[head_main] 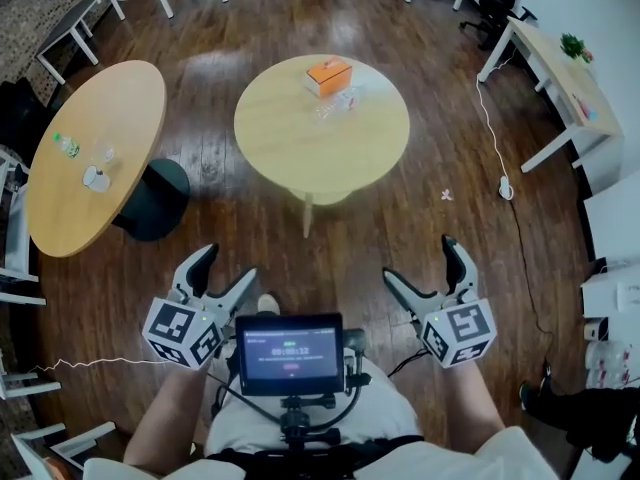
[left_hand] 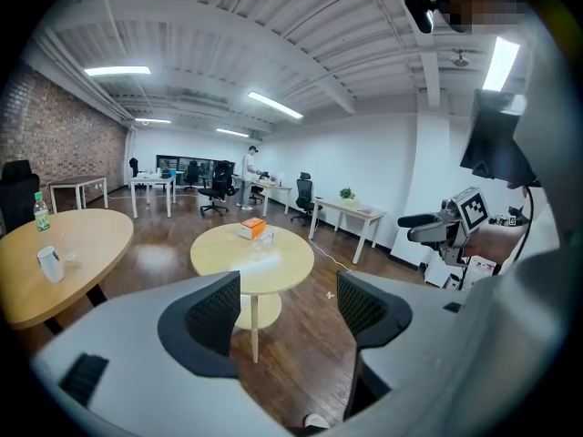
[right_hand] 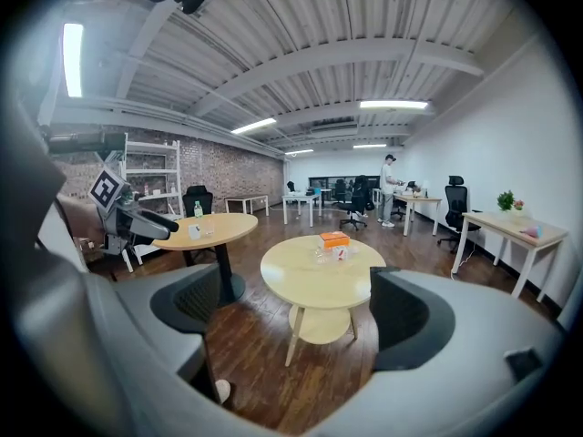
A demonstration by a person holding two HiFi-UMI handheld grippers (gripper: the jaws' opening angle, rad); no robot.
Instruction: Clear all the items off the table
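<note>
An orange box [head_main: 329,74] and a crumpled clear plastic item [head_main: 336,103] lie at the far side of the round wooden table [head_main: 300,143]. Both grippers hang well short of that table, over the floor near the person's body. My left gripper [head_main: 226,268] stands open and empty. My right gripper [head_main: 421,261] is open too, with nothing in it. In the left gripper view the orange box [left_hand: 252,228] shows far beyond the open left gripper [left_hand: 287,312]. From the right gripper view, the box [right_hand: 334,239] and the plastic item [right_hand: 331,254] sit far beyond the open right gripper [right_hand: 301,312].
A second, larger round table [head_main: 95,153] at the left carries a green-capped bottle [head_main: 66,146] and a white cup [head_main: 97,178]. A white desk [head_main: 560,88] with a small plant stands at the right, a cable [head_main: 500,158] trails on the wooden floor, and office chairs stand further back.
</note>
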